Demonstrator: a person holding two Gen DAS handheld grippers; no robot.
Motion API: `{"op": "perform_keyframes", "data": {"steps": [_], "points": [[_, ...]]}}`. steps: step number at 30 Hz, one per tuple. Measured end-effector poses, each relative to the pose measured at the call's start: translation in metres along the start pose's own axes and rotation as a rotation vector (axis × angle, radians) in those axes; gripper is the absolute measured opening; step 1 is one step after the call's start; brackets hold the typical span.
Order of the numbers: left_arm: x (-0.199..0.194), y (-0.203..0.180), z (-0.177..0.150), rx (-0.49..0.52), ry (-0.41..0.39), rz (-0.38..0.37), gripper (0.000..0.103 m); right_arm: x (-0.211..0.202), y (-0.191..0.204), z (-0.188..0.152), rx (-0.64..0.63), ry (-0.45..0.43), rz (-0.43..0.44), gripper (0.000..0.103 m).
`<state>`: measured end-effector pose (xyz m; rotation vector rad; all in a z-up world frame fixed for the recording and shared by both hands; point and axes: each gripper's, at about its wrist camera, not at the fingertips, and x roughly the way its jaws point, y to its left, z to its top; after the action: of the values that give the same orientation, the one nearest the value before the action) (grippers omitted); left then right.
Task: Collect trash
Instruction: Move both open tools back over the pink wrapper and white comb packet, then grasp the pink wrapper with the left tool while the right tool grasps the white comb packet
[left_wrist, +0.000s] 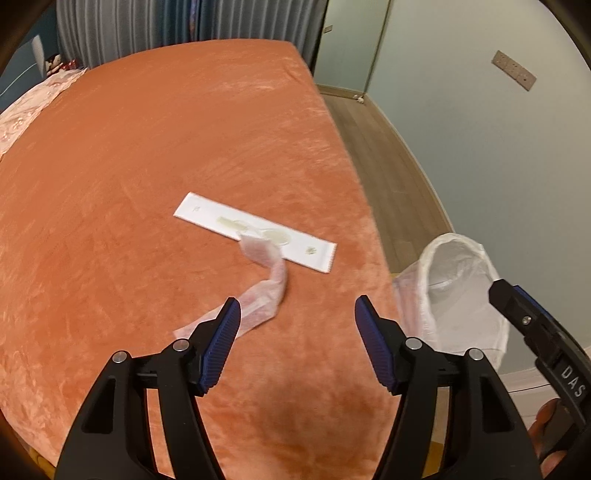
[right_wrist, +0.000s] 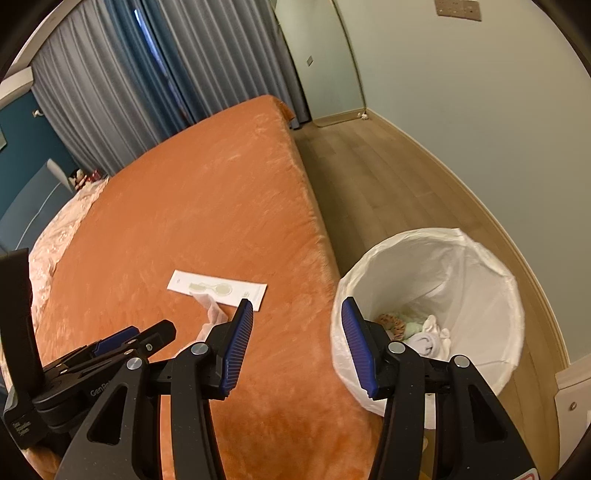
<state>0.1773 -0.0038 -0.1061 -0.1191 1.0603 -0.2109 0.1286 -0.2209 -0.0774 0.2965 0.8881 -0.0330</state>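
A long white paper packet (left_wrist: 255, 231) (right_wrist: 218, 290) lies flat on the orange bedspread (left_wrist: 147, 166) (right_wrist: 192, 206). A thin translucent plastic strip (left_wrist: 264, 286) (right_wrist: 213, 314) curls from its middle toward the near edge. My left gripper (left_wrist: 297, 314) hovers open above the strip's near end, nothing between its pads. My right gripper (right_wrist: 297, 314) is open and empty, over the bed edge beside the bin (right_wrist: 428, 295) (left_wrist: 458, 291). The bin is lined with a white bag and holds crumpled paper and scraps (right_wrist: 417, 328).
The bin stands on the wooden floor (right_wrist: 388, 184) between bed and pale wall (right_wrist: 480, 129). A pink patterned cloth (left_wrist: 33, 107) (right_wrist: 55, 236) lies along the bed's far left side. Grey curtains (right_wrist: 147, 74) hang behind. A person's fingers (left_wrist: 550, 424) hold the right gripper's body.
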Motion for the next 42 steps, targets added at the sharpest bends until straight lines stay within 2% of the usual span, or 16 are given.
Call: {"op": "perform_keyframes", "data": {"steps": [4,10,18,20,21,22,24,25,27,32,36,42], "points": [[0.026,0.023,-0.004,-0.021,0.044,0.03,0.061,0.023,0.009,-0.004,-0.008,0.036,0.011,0.049],[0.069,0.033,-0.008,-0.006,0.115,0.04,0.061,0.068,0.024,-0.008,-0.02,0.104,0.03,0.049],[0.114,0.04,0.0,-0.045,0.169,-0.012,0.06,0.117,0.034,-0.005,-0.015,0.166,0.035,0.049],[0.124,0.038,0.002,-0.035,0.179,-0.025,0.056,0.128,0.038,-0.003,-0.019,0.179,0.034,0.049],[0.127,0.037,0.003,-0.028,0.185,-0.029,0.05,0.135,0.04,-0.002,-0.022,0.185,0.032,0.049],[0.131,0.035,0.003,-0.02,0.192,-0.035,0.04,0.138,0.041,-0.002,-0.023,0.189,0.031,0.049],[0.135,0.036,0.004,-0.009,0.203,-0.047,0.031,0.15,0.043,0.0,-0.022,0.204,0.03,0.049],[0.134,0.038,0.004,-0.01,0.198,-0.056,0.02,0.155,0.044,0.0,-0.02,0.211,0.03,0.049],[0.131,0.048,0.006,-0.035,0.194,-0.064,0.011,0.167,0.046,0.0,-0.013,0.229,0.034,0.049],[0.121,0.089,0.012,-0.159,0.147,-0.012,0.009,0.187,0.056,0.0,-0.018,0.251,0.036,0.049],[0.123,0.124,0.022,-0.259,0.147,0.081,0.009,0.199,0.067,0.012,-0.039,0.246,0.042,0.049],[0.13,0.15,0.037,-0.355,0.169,0.078,0.009,0.228,0.085,0.032,-0.09,0.28,0.058,0.049]]}}
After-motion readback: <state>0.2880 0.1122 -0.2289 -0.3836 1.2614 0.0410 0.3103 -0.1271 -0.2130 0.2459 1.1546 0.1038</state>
